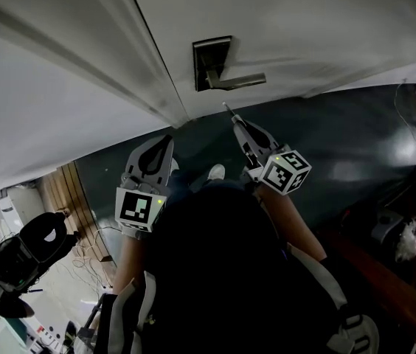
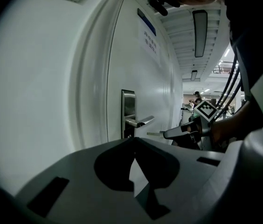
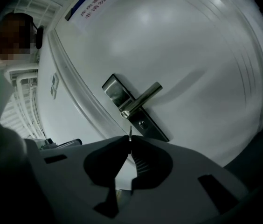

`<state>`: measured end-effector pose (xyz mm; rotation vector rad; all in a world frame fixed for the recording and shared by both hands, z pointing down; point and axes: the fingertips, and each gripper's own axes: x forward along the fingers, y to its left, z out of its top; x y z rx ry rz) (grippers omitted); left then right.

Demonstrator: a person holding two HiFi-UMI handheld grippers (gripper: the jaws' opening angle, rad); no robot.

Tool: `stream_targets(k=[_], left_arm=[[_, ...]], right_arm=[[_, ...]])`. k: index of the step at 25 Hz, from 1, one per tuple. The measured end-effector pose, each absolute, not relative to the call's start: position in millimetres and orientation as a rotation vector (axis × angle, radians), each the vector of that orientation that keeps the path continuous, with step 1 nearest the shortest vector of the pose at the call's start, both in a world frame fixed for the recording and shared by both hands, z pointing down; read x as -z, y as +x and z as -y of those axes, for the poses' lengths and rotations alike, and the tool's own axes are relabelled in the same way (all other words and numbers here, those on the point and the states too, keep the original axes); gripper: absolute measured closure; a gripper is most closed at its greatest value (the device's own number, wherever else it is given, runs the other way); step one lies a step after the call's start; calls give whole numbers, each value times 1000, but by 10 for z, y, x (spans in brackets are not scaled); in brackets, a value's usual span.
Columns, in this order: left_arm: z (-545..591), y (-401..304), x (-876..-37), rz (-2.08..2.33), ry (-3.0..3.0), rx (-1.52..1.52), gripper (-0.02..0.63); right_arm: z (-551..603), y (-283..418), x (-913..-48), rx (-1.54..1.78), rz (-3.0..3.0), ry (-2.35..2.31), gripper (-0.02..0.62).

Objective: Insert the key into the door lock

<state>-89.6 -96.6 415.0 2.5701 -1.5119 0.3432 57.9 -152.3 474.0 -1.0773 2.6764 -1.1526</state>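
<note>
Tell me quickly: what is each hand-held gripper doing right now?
Left hand-held gripper: closed, holding nothing.
Right hand-held gripper: closed on the key.

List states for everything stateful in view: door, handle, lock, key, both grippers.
door: closed.
lever handle: level, not pressed.
keyhole: empty.
key: gripped, tip short of the keyhole.
right gripper: shut on the key.
left gripper: shut, empty.

Dark glossy floor (image 1: 355, 150), white wall (image 2: 38, 87), ceiling strip lights (image 2: 199, 31).
</note>
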Motion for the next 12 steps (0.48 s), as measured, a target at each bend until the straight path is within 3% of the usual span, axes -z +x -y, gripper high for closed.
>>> stream_targets(k=[12], left_arm=[[986, -1384, -4194, 1434, 2563, -383, 598]], right_arm=[[1751, 202, -4928, 1388, -2323, -1050, 563]])
